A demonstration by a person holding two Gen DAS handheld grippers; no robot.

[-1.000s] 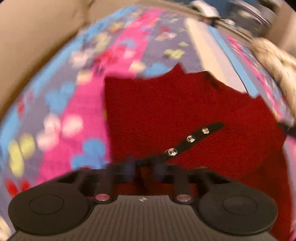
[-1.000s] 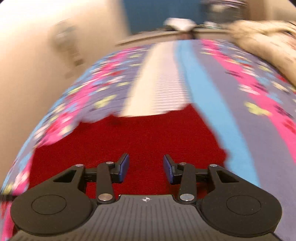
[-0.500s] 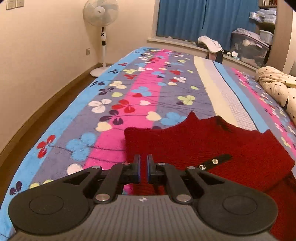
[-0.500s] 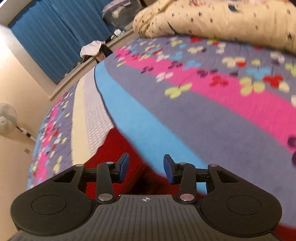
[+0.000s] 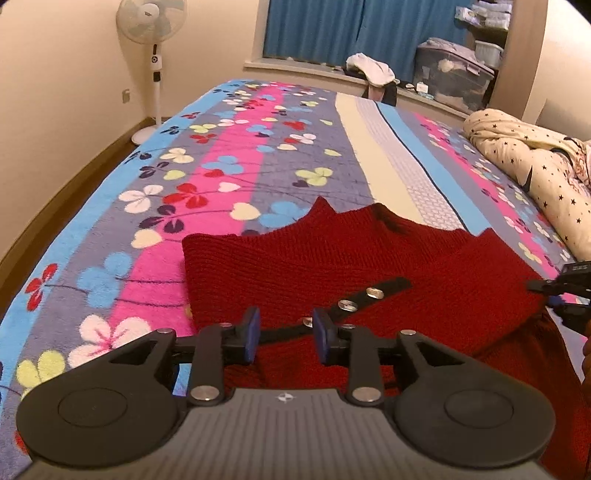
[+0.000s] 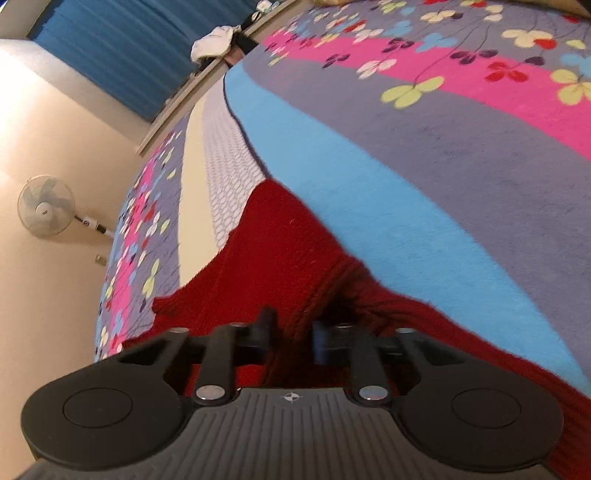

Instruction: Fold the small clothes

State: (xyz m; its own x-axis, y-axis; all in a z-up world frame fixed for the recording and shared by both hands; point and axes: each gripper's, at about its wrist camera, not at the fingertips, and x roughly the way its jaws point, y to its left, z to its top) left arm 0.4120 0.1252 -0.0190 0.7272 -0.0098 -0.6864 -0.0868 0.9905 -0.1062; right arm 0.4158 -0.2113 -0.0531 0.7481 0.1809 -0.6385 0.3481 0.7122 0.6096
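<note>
A red knit garment (image 5: 332,266) lies partly folded on the flowered bedspread (image 5: 207,173), with a black snap strap (image 5: 373,295) across its front. My left gripper (image 5: 286,336) hovers over the garment's near left part. Its jaws are opening, and only the strap and knit show behind the gap, nothing pinched. In the right wrist view the garment (image 6: 266,258) runs up to my right gripper (image 6: 293,332), whose jaws are closing with a bunched ridge of red knit pressed between them. That right gripper (image 5: 565,291) also shows at the garment's right edge in the left wrist view.
A star-print duvet (image 5: 532,162) is heaped along the bed's right side. A standing fan (image 5: 155,55) is by the left wall. Blue curtains (image 5: 314,29), a pile of clothes (image 5: 373,70) and storage boxes (image 5: 454,77) lie beyond the bed's far end.
My left jaws went from shut to parted above the garment. My right gripper rolled, sank to the garment's right edge, and its jaws narrowed onto a fold of knit.
</note>
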